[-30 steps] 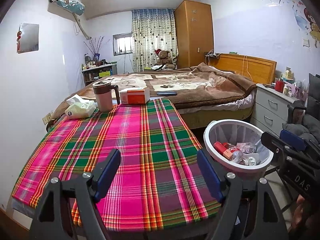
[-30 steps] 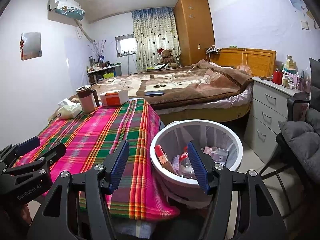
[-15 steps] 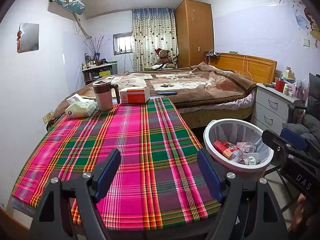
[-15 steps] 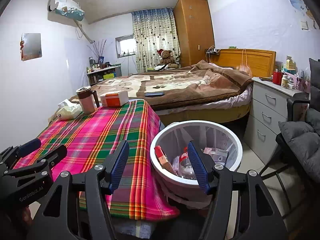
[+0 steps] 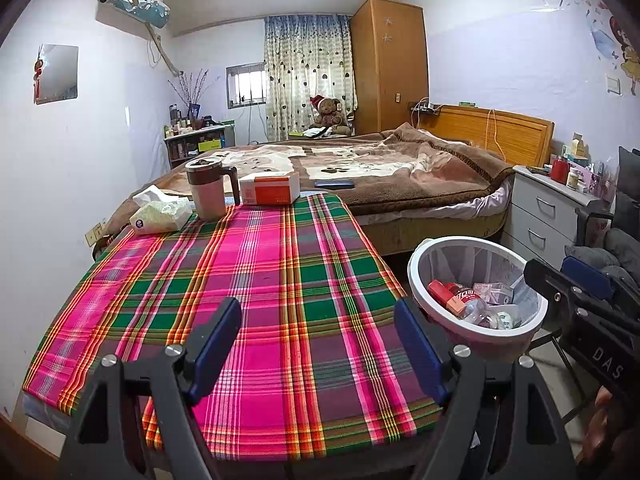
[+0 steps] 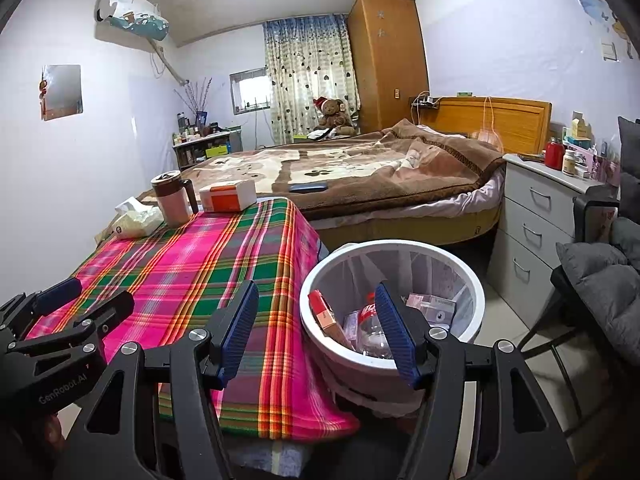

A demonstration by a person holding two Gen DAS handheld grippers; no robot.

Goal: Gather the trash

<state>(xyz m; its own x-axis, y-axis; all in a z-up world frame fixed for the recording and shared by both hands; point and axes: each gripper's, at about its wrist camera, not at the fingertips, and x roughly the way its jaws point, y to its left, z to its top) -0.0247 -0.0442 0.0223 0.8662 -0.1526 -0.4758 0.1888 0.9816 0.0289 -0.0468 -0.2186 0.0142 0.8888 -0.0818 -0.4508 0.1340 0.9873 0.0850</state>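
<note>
A white waste bin [image 6: 390,360] stands on the floor just beside the plaid-covered table [image 5: 256,280], holding a plastic bottle [image 5: 466,300], a red carton [image 6: 326,314] and what appear to be paper wrappers. The left gripper [image 5: 318,344] hangs over the table's near edge, jaws wide and empty. The right gripper [image 6: 318,328] hovers near the bin's rim, likewise spread, gripping nothing.

A plaid cloth [image 5: 256,280] covers the surface. At its far end stand a lidded mug [image 5: 208,188], an orange-and-white box [image 5: 270,188] and a tissue pack [image 5: 160,214]. Beyond lies a bed [image 5: 360,172]; a teddy bear [image 5: 326,112] sits behind it.
</note>
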